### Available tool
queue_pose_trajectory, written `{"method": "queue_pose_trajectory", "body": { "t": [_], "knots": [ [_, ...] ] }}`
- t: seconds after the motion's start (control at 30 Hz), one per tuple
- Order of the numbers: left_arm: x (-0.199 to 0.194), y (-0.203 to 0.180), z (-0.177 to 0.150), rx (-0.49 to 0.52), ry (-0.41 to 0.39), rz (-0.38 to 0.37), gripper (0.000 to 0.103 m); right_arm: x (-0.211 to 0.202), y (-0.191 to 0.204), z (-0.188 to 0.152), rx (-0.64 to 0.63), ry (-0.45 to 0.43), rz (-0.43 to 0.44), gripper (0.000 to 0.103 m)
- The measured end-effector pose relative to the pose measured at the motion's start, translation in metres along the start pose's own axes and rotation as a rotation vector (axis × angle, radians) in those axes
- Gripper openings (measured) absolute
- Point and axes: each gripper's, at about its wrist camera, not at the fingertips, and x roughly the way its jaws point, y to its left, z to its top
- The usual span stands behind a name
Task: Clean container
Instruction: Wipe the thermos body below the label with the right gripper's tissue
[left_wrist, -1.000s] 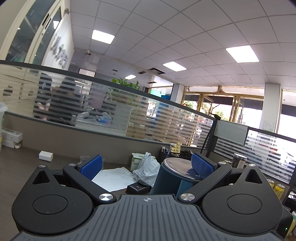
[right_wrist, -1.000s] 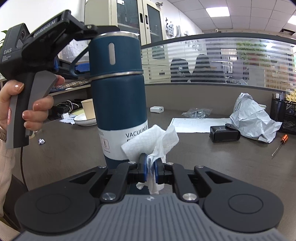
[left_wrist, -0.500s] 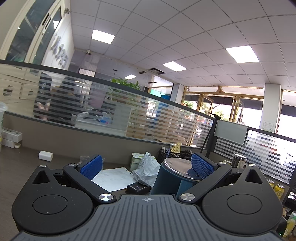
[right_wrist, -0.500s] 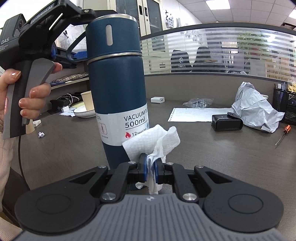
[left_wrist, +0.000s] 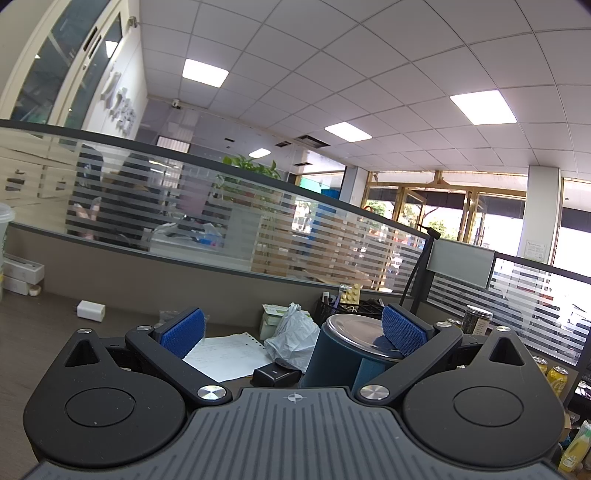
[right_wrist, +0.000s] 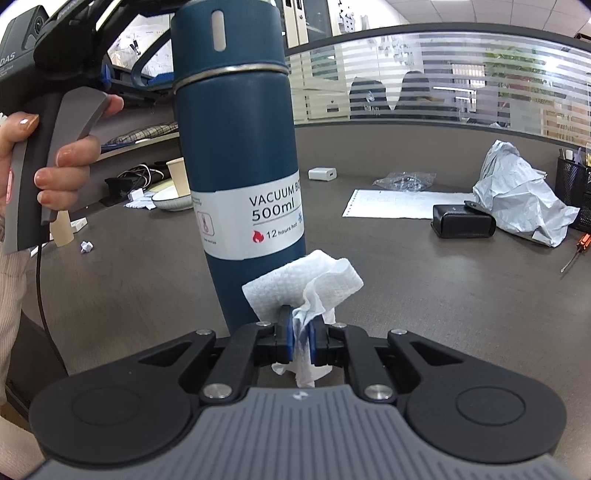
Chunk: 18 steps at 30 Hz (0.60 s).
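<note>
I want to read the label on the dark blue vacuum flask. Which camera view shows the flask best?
The right wrist view: the dark blue vacuum flask stands upright on the grey table, white label facing the camera, behind the crumpled white paper towel in the right claw. The left wrist view shows only its steel-topped lid, no label.

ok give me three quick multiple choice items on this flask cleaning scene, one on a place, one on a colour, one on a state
1. Where is the black case?
A. on the desk beside the printed sheet
B. on the flask's lid
C. in the bowl

2. What colour is the flask?
A. red
B. dark blue
C. silver

3. What is the right hand-held gripper doing?
A. open, holding nothing
B. shut on the paper towel
C. shut on the screwdriver

Answers: 1 A, it lies by the sheet's edge; 2 B, blue body with a white label; 3 B, the towel is pinched between the blue pads.
</note>
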Motion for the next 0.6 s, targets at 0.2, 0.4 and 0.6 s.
{"method": "queue_pose_trajectory", "body": {
  "t": [0.2, 0.4, 0.6],
  "knots": [
    [0.001, 0.001, 0.001, 0.003, 0.0, 0.0, 0.103, 0.001, -0.007, 0.0, 0.064, 0.028, 0.002, 0.029],
    [0.001, 0.001, 0.002, 0.001, 0.0, -0.002, 0.103, -0.009, -0.02, 0.001, 0.156, -0.005, 0.035, 0.042],
    [0.001, 0.0, 0.002, 0.001, 0.0, -0.002, 0.103, -0.017, -0.027, 0.004, 0.202, -0.036, 0.049, 0.045]
  ]
}}
